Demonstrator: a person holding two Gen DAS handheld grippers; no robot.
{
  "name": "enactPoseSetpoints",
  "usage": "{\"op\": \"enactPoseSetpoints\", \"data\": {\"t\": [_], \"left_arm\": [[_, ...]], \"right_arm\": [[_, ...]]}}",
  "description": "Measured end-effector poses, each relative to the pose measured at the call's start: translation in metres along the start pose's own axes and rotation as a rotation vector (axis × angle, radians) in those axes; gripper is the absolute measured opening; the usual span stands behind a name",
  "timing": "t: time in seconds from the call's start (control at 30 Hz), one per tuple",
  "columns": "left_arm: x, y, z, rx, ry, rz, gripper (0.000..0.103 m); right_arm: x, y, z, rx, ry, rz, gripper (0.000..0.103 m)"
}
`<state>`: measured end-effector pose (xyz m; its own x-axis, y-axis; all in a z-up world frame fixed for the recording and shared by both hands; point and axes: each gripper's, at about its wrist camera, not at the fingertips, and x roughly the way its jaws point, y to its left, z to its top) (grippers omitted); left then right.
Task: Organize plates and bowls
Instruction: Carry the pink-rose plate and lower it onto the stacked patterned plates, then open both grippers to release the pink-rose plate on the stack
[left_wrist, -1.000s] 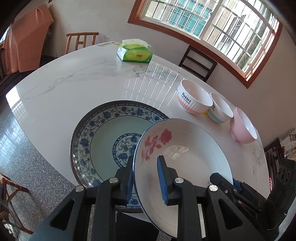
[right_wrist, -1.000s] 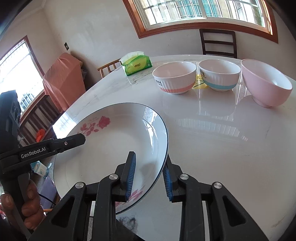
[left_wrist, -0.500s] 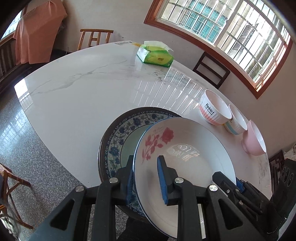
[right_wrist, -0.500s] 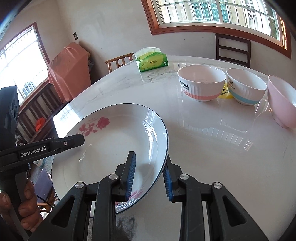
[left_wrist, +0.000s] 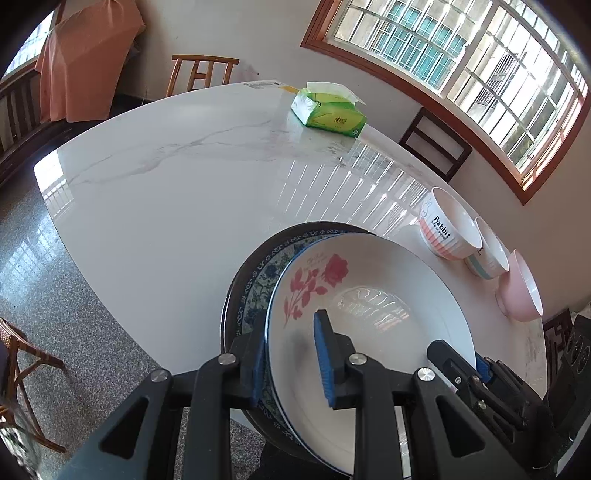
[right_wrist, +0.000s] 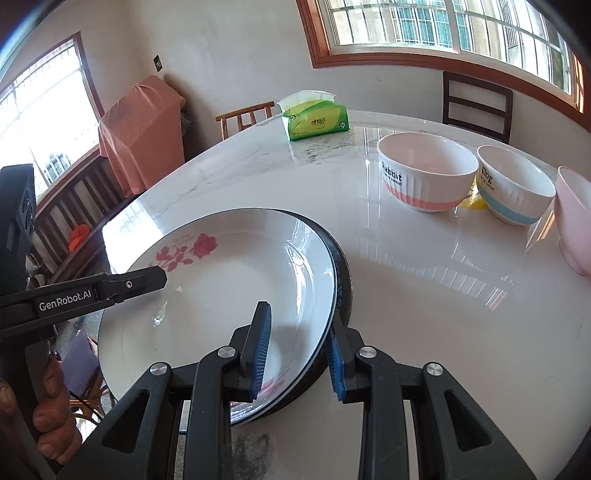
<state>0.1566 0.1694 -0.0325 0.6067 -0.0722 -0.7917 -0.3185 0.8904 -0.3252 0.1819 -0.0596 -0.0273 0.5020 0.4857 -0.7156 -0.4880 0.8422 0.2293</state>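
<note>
Since the earlier frames, the rose plate (left_wrist: 369, 314) has been carried over the blue plate (left_wrist: 255, 280) and now sits nested on it, near the bench (left_wrist: 184, 192) edge. Both tongs now stand wider apart than a second ago. The left tongs (left_wrist: 291, 354) straddle the left rim with the pads parted; the right tongs (right_wrist: 299, 347) straddle the right rim of both plates, also parted, with a gap visible at the inner pad.

The stacking step is judged to be finishing, with release under way. The next move calls for both tongs to be drawn back clear of the rims without dragging the stack, after which the bowls are to be gathered.

Three bowls stand in a row well apart from the stack: the Rabbit bowl (right_wrist: 424, 173), the Dog bowl (right_wrist: 513, 184) and the pink bowl (right_wrist: 576, 221), the last cut off in the right view. Most of the blue plate is hidden under the rose plate.
</note>
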Motion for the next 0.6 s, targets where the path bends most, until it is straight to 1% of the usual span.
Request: {"op": "enactPoseSetpoints", "data": {"t": [0.4,0.47,0.6], "left_arm": [[0.0063,0.0066,0.0015,0.007,-0.006,0.023,0.024],[0.0067,0.0072,0.0016,0.011,-0.013,0.021,0.024],[0.0065,0.0045,-0.0001,0.040,-0.036,0.040,0.024]], "right_arm": [[0.0082,0.0062,-0.0035,-0.038,-0.010,-0.004,0.027],[0.0085,0.0080,-0.0040,-0.049,-0.017,-0.008,0.027],[0.0094,0.0087,-0.0042,-0.059,-0.027,-0.007,0.027]]}}
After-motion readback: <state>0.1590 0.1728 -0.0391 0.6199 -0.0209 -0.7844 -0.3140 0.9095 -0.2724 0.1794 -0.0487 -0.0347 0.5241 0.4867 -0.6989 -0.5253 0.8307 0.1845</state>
